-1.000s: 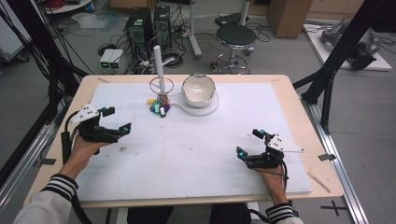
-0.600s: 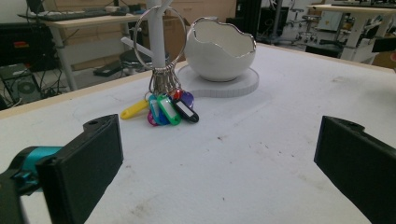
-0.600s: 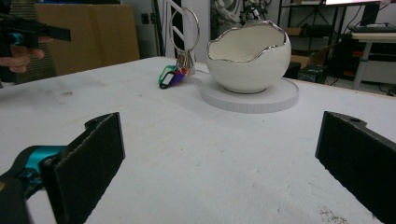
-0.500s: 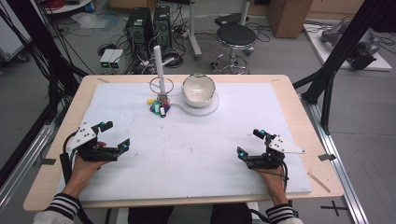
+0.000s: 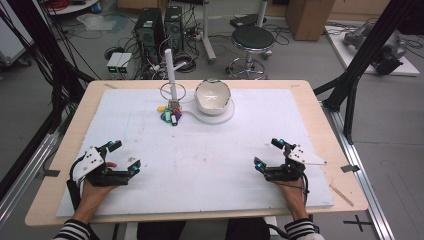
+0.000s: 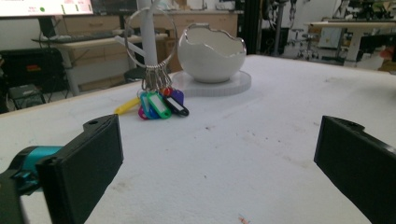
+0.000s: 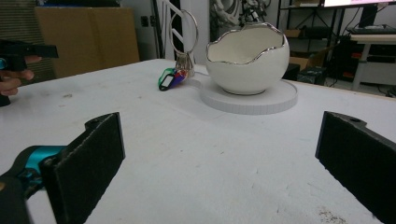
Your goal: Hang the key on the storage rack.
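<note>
The left gripper [image 5: 124, 156] is held low at the lower left of the high view, its jaws spread wide apart and clamped on nothing; in the left gripper view, bare white table covering [image 6: 261, 154] is seen between them. The right gripper [image 5: 269, 152] is held at the lower right of the high view, likewise gaping and empty.

Further out, towards the upper middle of the high view, a bunch of coloured key tags [image 5: 170, 115] is found lying on the covering, threaded on a large wire ring [image 5: 172, 91] that stands against a white upright post [image 5: 170, 70]. The bunch is well apart from both grippers. It lies up and to the right of the left gripper and up and to the left of the right one, and the left gripper is judged the nearer.

In the left gripper view the tags [image 6: 159, 105] are fanned out from the ring towards the camera, their long axes lying flat along the table; a yellow tag [image 6: 126, 106] points off to the left. How the ring is fixed to the post cannot be told for certain.

Just to the right of the tags, a white egg-shaped bowl [image 5: 212, 96] with a jagged rim is seen standing on a round white plate [image 5: 226, 114]. For a grasp of the tags, a forward reach by the left gripper is probably called for.
</note>
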Motion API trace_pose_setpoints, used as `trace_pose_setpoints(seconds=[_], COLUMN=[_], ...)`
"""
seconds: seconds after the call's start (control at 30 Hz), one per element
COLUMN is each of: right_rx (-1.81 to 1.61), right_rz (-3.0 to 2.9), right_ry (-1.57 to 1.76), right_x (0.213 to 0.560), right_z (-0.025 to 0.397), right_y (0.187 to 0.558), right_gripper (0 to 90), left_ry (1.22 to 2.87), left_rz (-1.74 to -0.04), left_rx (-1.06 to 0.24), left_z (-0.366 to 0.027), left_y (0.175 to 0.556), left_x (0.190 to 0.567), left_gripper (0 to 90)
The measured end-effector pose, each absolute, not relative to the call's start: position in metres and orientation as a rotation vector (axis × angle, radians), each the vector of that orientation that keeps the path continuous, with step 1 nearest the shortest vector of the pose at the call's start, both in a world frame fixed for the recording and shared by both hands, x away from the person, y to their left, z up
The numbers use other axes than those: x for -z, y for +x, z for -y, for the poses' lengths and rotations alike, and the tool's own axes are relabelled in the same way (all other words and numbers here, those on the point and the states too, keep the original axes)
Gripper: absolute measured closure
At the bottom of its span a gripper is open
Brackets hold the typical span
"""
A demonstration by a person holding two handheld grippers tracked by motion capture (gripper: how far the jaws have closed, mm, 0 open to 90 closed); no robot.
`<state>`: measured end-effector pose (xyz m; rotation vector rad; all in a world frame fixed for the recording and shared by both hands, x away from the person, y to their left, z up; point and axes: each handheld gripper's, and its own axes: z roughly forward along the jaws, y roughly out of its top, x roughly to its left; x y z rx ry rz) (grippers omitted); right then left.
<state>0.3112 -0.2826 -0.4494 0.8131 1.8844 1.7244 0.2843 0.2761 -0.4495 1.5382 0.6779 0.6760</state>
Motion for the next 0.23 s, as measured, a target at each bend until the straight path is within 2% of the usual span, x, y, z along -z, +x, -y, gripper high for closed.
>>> trace_pose_setpoints(seconds=[0.23], right_rx=[-1.718], right_rz=[-1.873], right_ry=[0.8], right_x=[0.4495], right_z=[0.2823], right_y=[0.3103], right_gripper=[0.8], left_ry=[1.504], left_rz=[-0.688], left_rx=[-0.696], left_z=[-0.2769], left_y=[0.2818], left_x=[0.4508], left_gripper=[1.7])
